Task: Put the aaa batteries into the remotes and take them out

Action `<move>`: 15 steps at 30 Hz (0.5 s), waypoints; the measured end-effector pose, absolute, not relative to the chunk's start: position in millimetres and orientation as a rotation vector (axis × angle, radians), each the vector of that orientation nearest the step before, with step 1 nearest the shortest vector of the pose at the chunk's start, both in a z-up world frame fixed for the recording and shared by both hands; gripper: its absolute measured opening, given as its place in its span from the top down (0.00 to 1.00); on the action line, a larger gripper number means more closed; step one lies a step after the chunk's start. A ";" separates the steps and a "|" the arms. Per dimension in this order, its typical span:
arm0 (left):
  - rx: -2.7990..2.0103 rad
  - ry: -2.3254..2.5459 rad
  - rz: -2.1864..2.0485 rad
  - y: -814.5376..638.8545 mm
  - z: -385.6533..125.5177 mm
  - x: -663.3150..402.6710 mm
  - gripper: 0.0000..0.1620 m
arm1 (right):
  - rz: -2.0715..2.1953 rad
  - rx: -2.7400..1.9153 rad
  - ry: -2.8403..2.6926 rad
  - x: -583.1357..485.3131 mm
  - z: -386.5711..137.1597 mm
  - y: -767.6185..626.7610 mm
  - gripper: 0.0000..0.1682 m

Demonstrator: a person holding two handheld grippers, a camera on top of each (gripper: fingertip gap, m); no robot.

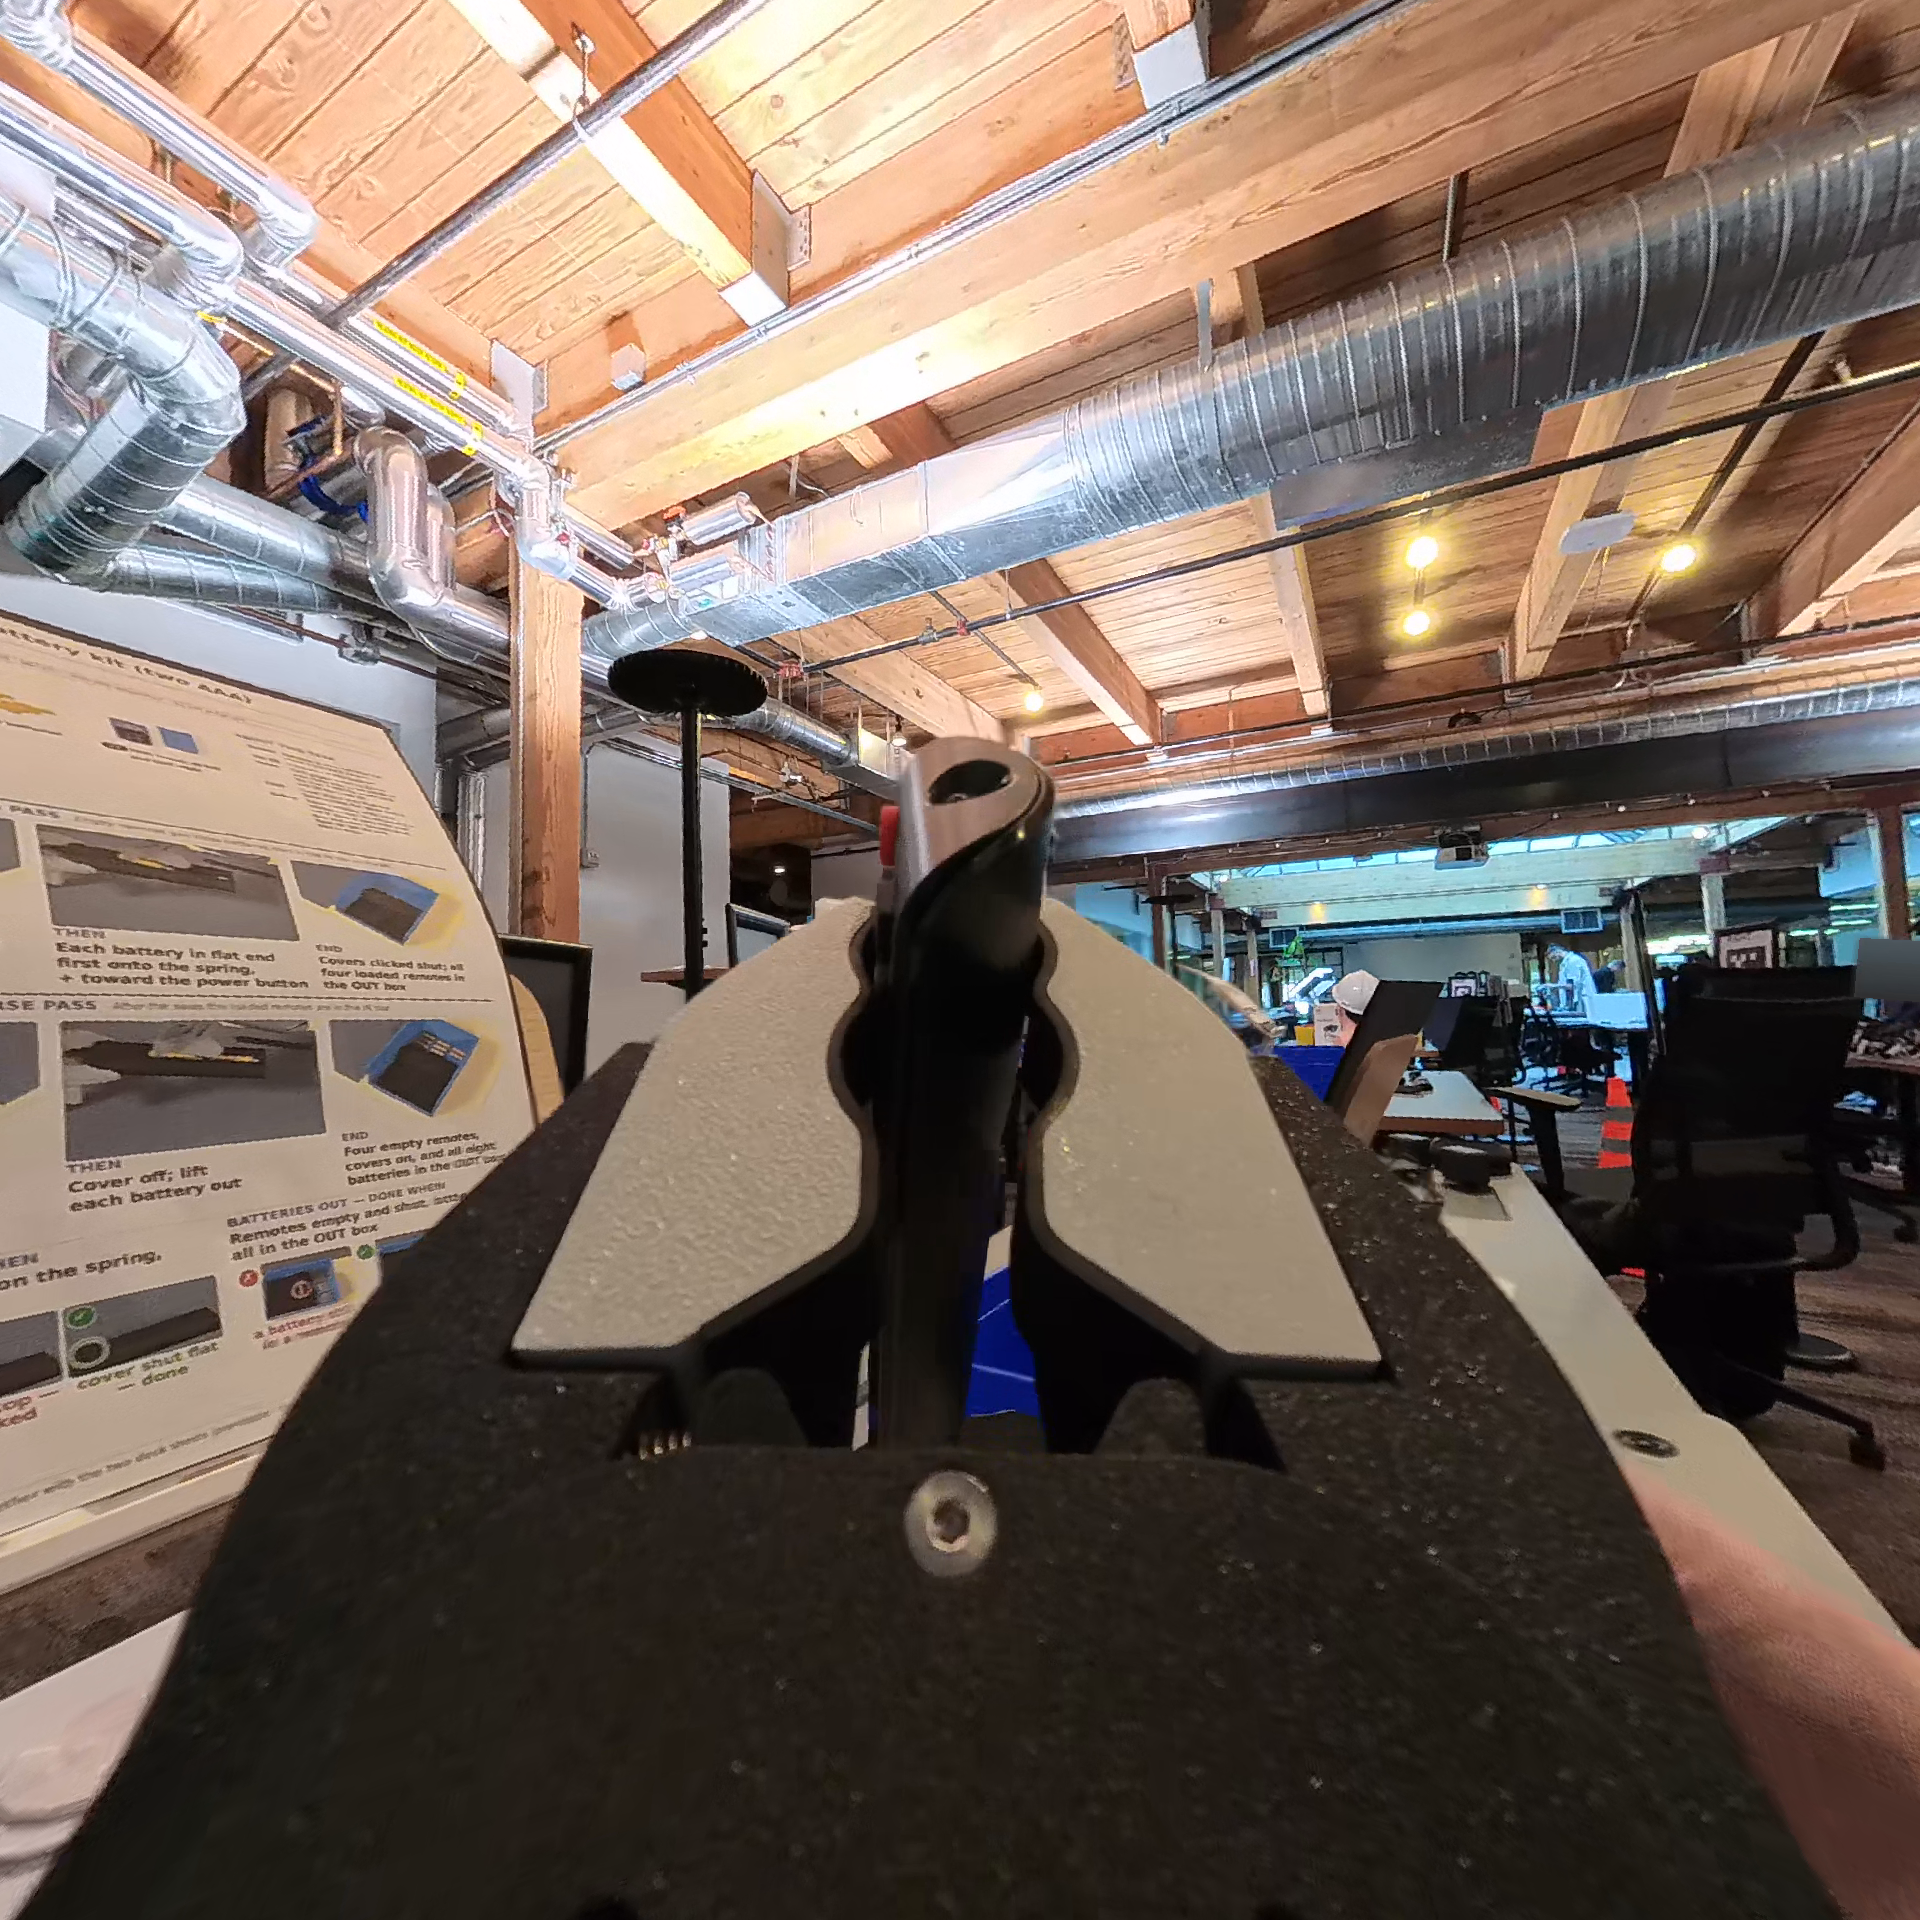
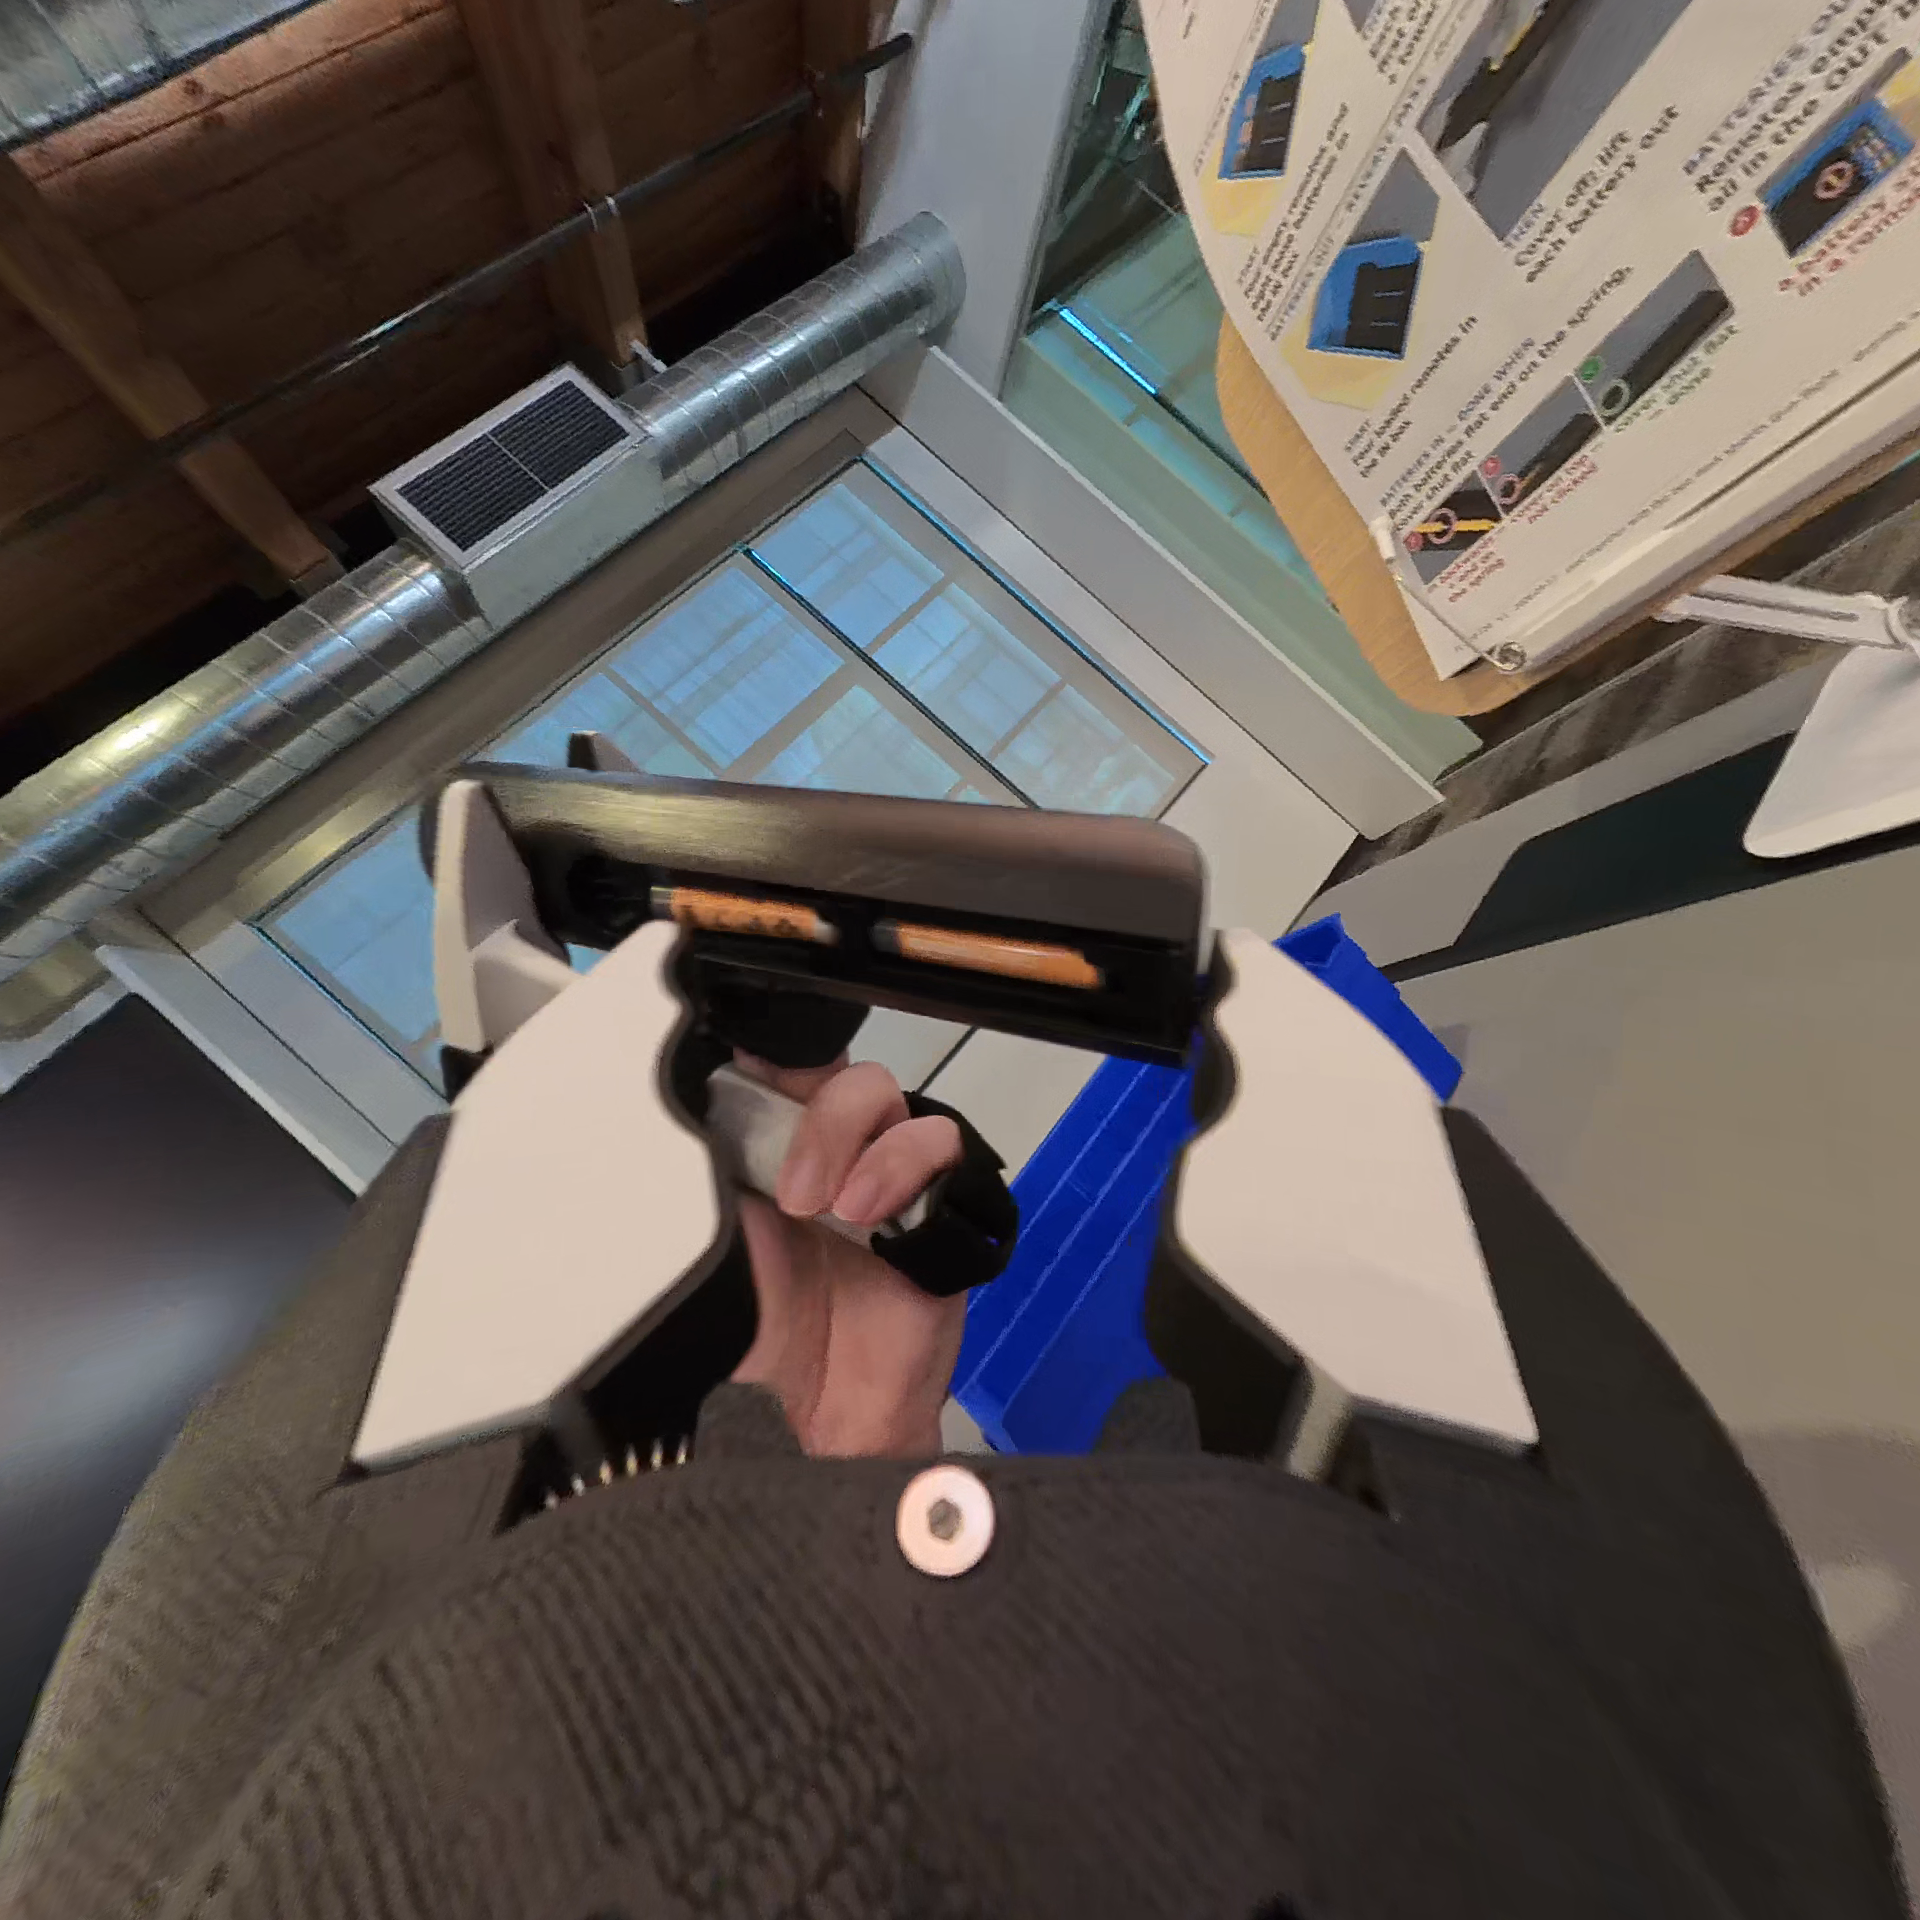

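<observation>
Your remote (image 2: 831,894) is up in the air, well above the table, with its battery bay open and facing the right wrist camera. Two orange AAA batteries (image 2: 992,954) lie end to end in the bay, and no cover is on it. Your left gripper (image 1: 951,997) is clamped on the remote edge-on, so its own view shows only the thin black body and a red button standing up between the pads. Your right gripper (image 2: 940,997) stands wide, its fingertips near the lower edge of the remote and gripping nothing. Your left hand (image 2: 847,1226) shows beyond it, round the other tool's handle.

Both cells look seated, so this remote is either freshly loaded and wanting its cover, or uncovered and about to be emptied; the pictures do not say which. A blue bin (image 2: 1091,1247) sits on the grey table (image 2: 1662,1091) below, contents hidden. An instruction poster (image 2: 1558,312) stands at the far right.
</observation>
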State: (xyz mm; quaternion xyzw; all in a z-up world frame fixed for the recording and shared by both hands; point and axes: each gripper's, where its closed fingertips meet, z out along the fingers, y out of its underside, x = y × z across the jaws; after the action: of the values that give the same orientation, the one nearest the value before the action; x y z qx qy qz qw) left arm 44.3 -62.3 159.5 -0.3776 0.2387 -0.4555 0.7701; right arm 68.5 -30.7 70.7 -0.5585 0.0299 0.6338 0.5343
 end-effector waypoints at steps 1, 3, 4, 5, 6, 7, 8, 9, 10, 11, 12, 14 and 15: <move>-0.823 0.516 -0.971 -60.4 157.8 44.3 0.86 | 1.472 -1.351 0.063 67.2 72.0 -30.8 0.37; -0.811 0.512 -0.967 -60.8 158.4 42.9 0.86 | 1.406 -1.395 0.048 64.1 74.0 -31.0 0.24; -0.815 0.521 -0.974 -61.2 158.3 44.0 0.86 | 1.408 -1.412 0.050 61.9 75.0 -31.8 0.22; -0.815 0.529 -0.981 -61.7 157.5 45.3 0.86 | 1.435 -1.424 0.069 60.0 76.2 -32.5 0.23; -0.813 0.530 -0.993 -62.0 156.9 46.3 0.86 | 1.456 -1.430 0.104 60.3 76.6 -31.9 0.23; -0.818 0.529 -0.999 -61.3 155.6 47.1 0.86 | 1.451 -1.437 0.134 62.3 75.6 -30.0 0.23; -0.814 0.530 -1.008 -61.8 155.1 47.9 0.86 | 1.437 -1.443 0.147 64.5 74.1 -28.2 0.25; -0.814 0.536 -1.021 -62.4 154.6 49.5 0.85 | 1.430 -1.448 0.153 66.2 72.2 -27.0 0.28; -0.828 0.545 -1.031 -62.2 153.4 52.2 0.85 | 1.431 -1.456 0.161 66.9 70.2 -26.2 0.29; -0.841 0.554 -1.032 -61.8 151.8 55.1 0.85 | 1.430 -1.469 0.165 66.7 67.7 -25.7 0.29; -0.843 0.565 -1.031 -62.8 150.6 57.7 0.85 | 1.418 -1.484 0.161 66.3 65.3 -25.1 0.28; -0.844 0.582 -1.016 -65.0 148.0 63.5 0.85 | 1.381 -1.502 0.159 67.1 62.3 -23.7 0.28; -0.845 0.590 -1.016 -66.6 147.3 66.0 0.85 | 1.371 -1.505 0.161 67.9 61.8 -23.1 0.27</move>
State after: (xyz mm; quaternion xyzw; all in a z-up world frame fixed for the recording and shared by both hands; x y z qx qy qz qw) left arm 66.0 -66.6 147.3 -0.3866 0.2701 -0.4646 0.7495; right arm 67.9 -23.1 61.8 -0.6282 0.0670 0.5725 0.5226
